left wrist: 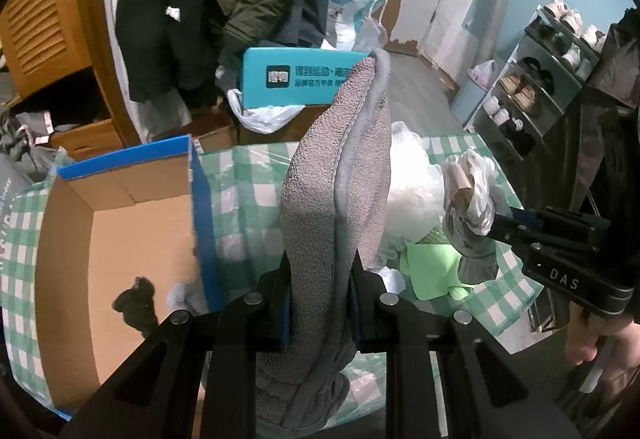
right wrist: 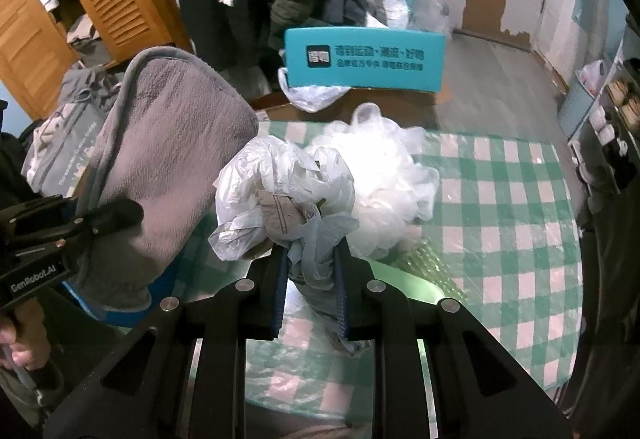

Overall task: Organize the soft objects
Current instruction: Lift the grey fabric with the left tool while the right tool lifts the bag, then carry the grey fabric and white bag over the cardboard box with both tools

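Grey towel (left wrist: 336, 199) pinched (upright) in left gripper (left wrist: 320, 303).

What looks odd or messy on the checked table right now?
The green cloth lies crumpled beside a loose heap of white plastic bags on the table. Beyond it, the wall has a large patch of peeled paint. Nothing looks spilled.

Both cameras are looking down from close up, side by side, sharing the checked table (left wrist: 248, 175) and teal box (right wrist: 360, 57).
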